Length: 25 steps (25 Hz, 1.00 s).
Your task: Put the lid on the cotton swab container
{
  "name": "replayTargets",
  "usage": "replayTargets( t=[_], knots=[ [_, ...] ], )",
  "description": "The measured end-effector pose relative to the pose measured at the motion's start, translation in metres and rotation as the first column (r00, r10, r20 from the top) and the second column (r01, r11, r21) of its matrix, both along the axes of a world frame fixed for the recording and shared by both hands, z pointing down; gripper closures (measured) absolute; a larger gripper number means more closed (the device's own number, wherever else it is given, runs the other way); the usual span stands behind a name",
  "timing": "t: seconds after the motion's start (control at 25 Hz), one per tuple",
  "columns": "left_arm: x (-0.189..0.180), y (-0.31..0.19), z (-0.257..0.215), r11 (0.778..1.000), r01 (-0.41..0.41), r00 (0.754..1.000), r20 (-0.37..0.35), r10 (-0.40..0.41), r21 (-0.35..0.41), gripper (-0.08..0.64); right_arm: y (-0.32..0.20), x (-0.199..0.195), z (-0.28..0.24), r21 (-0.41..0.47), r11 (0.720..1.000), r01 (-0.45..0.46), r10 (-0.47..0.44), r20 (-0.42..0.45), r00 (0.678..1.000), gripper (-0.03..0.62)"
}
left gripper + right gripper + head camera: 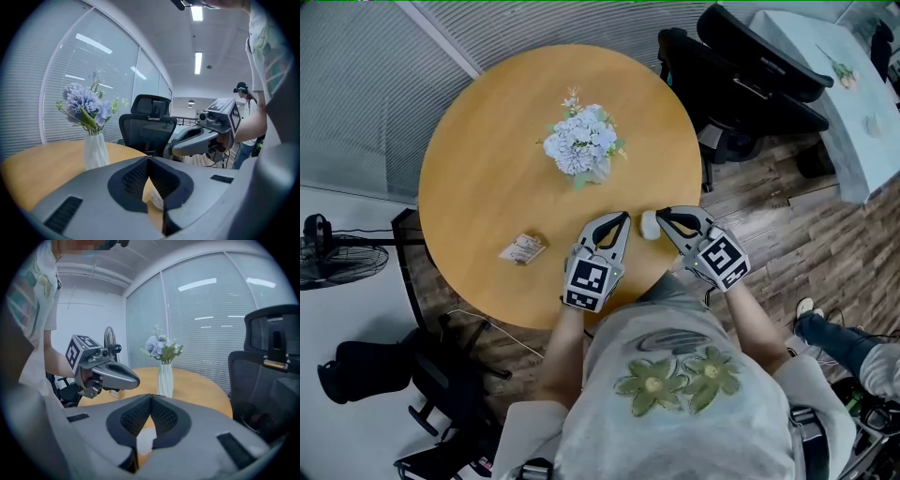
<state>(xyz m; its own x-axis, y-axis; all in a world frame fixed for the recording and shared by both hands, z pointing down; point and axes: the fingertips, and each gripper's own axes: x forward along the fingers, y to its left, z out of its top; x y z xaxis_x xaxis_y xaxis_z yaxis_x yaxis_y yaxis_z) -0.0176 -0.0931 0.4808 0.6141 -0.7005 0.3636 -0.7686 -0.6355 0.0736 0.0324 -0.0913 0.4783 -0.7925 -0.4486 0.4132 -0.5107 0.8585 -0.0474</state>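
Nearest, lower centre of the head view: left gripper (622, 221) and right gripper (664, 218), side by side over the near edge of the round table (478, 169), tips aimed up-frame and leaning toward each other. Brought together like this, by judgement, so that 1 part can be steadied while the other is lowered onto it.

Left jaws pressed together at the tips, pinching a pale printed piece in the hollow behind them: taken as the cotton swab container (157, 199), low centre of the left gripper view, bare table showing beside it. Right jaws likewise closed at the tips, gripping a small white piece, read as the lid (650, 223), which shows as a round white spot just left of the right tips, in the gap between the 2 grippers. Not yet joined.

Container's long axis: seemingly upright, near vertical in the left gripper view, though too little shows to say which way the mouth points. Lid's flat face turned up toward the head camera.

Farther left, well apart: a small packet (523, 248) lying flat. Beyond, upper centre: a white vase of blue flowers (581, 145), left standing clear of the work. Farthest, upper right, off the table: dark office chairs (741, 84).
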Motion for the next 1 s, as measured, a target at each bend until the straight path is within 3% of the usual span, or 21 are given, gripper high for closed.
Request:
replayTargets(
  t=[0.4, 0.76, 1.0],
  knots=[
    [-0.007, 0.003, -0.004, 0.994, 0.104, 0.994, -0.012, -0.104, -0.024, 0.560, 0.005, -0.004, -0.010, 0.004, 0.999, -0.035, 0.035, 0.033, 0.999, 0.589],
    [0.002, 0.006, -0.011, 0.994, 0.096, 0.993, -0.057, -0.099, -0.044, 0.560, 0.004, -0.011, -0.014, -0.003, 0.999, -0.039, 0.039, 0.047, 0.998, 0.589],
    [0.001, 0.004, -0.011, 0.992, 0.122, 0.992, -0.040, -0.123, -0.036, 0.560, 0.006, -0.012, -0.015, -0.006, 0.999, -0.037, 0.037, 0.049, 0.998, 0.589]
  ],
)
